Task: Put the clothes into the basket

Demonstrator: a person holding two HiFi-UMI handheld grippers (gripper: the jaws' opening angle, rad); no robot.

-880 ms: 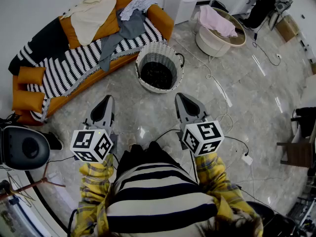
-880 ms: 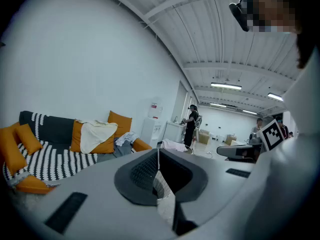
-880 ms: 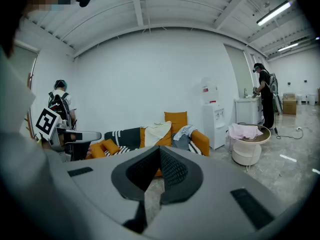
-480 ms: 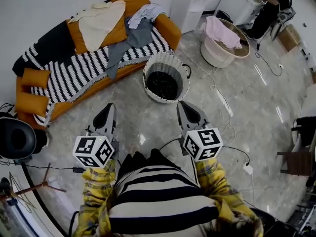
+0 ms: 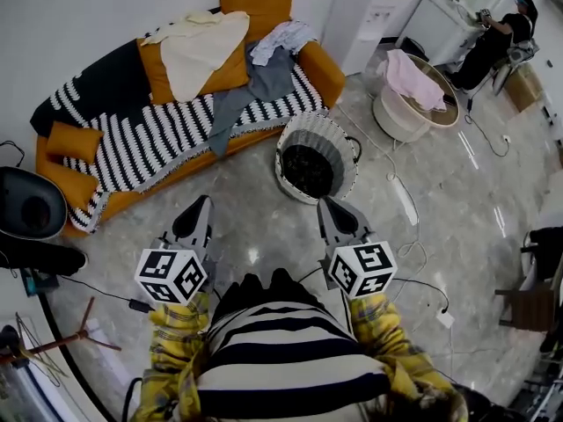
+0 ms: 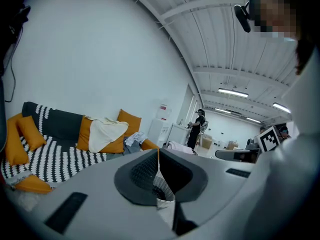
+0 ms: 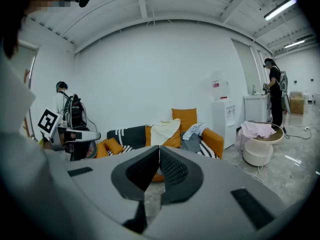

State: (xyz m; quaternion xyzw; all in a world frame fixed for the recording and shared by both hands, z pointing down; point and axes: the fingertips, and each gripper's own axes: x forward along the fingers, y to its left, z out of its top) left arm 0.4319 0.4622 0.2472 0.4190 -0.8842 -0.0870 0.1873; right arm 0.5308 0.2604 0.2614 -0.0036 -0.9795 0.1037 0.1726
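A white woven basket [image 5: 317, 157] with a dark inside stands on the marble floor in front of an orange sofa [image 5: 167, 121]. On the sofa lie a cream garment [image 5: 202, 47], a grey garment [image 5: 251, 82] and a pale patterned one [image 5: 281, 35]. My left gripper [image 5: 201, 203] and right gripper [image 5: 326, 204] are held side by side at waist height, pointing toward the basket, a short way from it. Both are shut with nothing between the jaws. The sofa [image 7: 150, 136] and its clothes [image 6: 106, 134] show beyond the jaws in both gripper views.
A round white tub [image 5: 413, 104] with a pink cloth [image 5: 413, 67] stands at the right near a white cabinet [image 5: 365, 11]. A person [image 5: 501, 38] stands at the far right. Cables [image 5: 400, 192] trail over the floor. A black chair [image 5: 31, 205] is at the left.
The view has advanced toward the sofa and basket; the basket now lies closer to both grippers. Both grippers stay shut and side by side.
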